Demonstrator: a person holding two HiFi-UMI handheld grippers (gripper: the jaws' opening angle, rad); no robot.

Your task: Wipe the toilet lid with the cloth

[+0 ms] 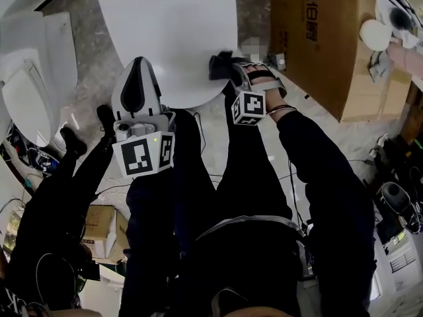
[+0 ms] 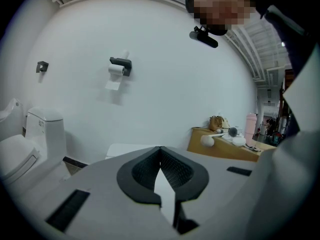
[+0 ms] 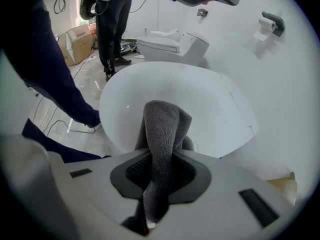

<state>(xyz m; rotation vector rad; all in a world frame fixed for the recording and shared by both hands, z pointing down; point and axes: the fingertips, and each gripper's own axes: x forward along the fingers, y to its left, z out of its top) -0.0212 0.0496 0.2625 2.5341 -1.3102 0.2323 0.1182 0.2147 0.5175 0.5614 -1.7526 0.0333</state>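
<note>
The right gripper (image 1: 239, 78) has its fingers clamped tight on a grey cloth (image 3: 162, 124). A folded end of the cloth sticks out past the fingertips and hangs down toward the white toilet lid (image 1: 172, 32). In the head view the cloth (image 1: 221, 65) sits at the lid's near right rim, so almost all of the closed lid lies ahead and to the left of those fingers. The lid's long axis runs away from the person toward the wall. I judge the coming stroke should push forward along that axis and then work leftward in bands, with the cloth pressed flat, not dragged on its edge. The left gripper (image 1: 139, 71) is over the lid's near left edge with its fingers brought together at the tips on nothing. Its own view looks at the wall and a toilet roll holder (image 2: 120, 66), so it points level, off the lid. The right hand is the one placed to wipe.
</note>
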